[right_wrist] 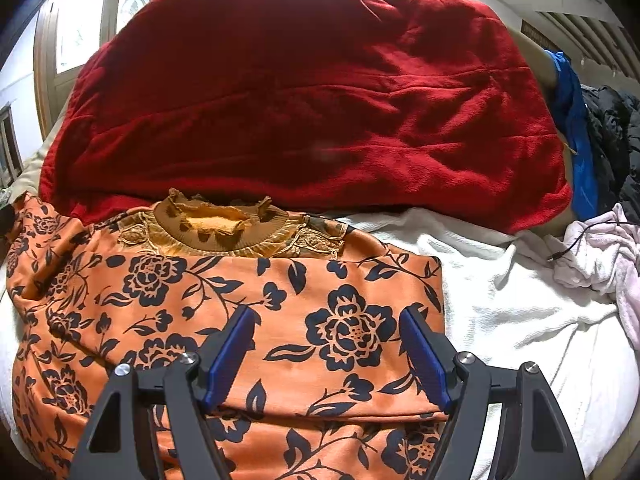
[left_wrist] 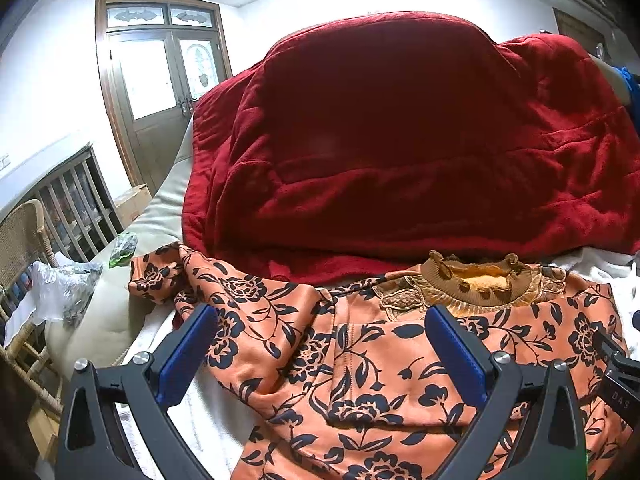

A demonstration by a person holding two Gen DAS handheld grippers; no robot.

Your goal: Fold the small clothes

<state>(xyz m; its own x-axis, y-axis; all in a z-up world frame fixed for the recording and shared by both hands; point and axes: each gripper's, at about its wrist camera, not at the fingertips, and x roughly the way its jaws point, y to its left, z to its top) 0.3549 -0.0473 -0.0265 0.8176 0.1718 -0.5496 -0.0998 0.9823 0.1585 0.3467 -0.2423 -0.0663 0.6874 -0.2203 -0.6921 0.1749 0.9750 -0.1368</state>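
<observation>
Left gripper point(left_wrist: 322, 322) agape, floral top point(left_wrist: 360, 360) seemingly untouched below

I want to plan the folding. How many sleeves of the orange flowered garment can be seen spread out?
1. One sleeve lies spread toward the left of the orange flowered garment, near the red blanket. The other side looks folded in already; its sleeve may be hidden.

Big red fleece blanket point(left_wrist: 400, 140) heaped at back of bed, on white towel point(right_wrist: 520, 320). Wood double door w/ glass panes point(left_wrist: 160, 76) back left. Wicker chair point(left_wrist: 24, 240) far left, crumpled plastic bag point(left_wrist: 60, 292) on it. Blue cloth point(right_wrist: 576, 136), dark jacket point(right_wrist: 616, 132), pale pink cloth point(right_wrist: 608, 256) w/ thin black cable at right.
</observation>
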